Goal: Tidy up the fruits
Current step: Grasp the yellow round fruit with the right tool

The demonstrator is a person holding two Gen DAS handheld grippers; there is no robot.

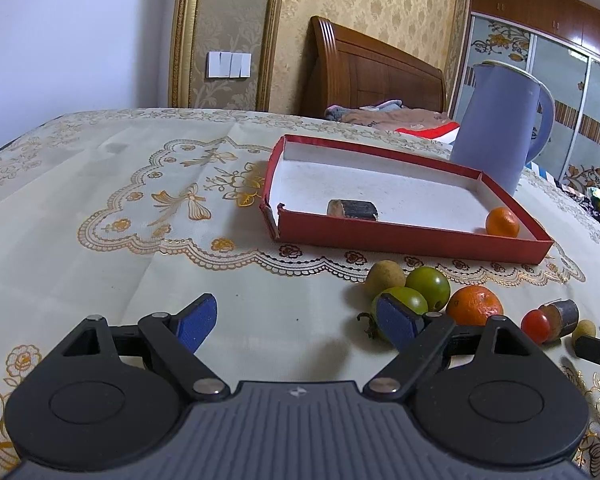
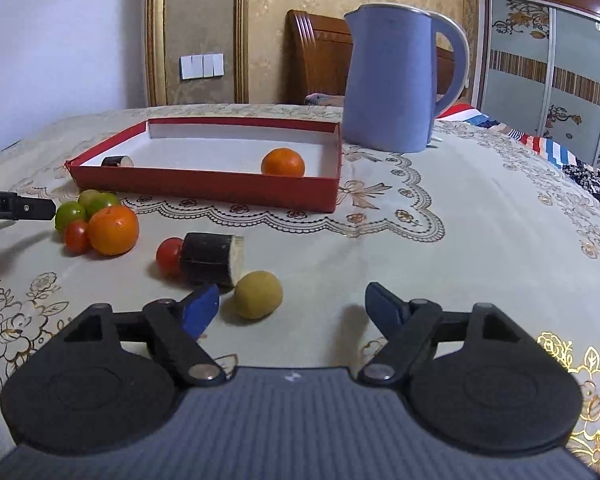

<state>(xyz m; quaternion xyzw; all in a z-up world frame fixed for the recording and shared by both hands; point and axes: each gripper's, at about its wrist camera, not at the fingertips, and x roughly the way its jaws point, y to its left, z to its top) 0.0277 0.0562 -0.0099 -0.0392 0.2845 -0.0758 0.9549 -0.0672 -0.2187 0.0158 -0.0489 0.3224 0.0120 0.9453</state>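
Fruits mostly sit loose on the bench; both jaws are wide, holding nothing. Right gripper [image 2: 292, 306] is nearest the yellow fruit [image 2: 258, 295], so I'd guess it's next, then into the red box [image 2: 204, 190] beside the orange [image 2: 283, 162].

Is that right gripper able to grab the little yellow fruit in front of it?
Probably yes: the right gripper is open, and the yellow fruit lies just ahead by its left finger, with nothing between.
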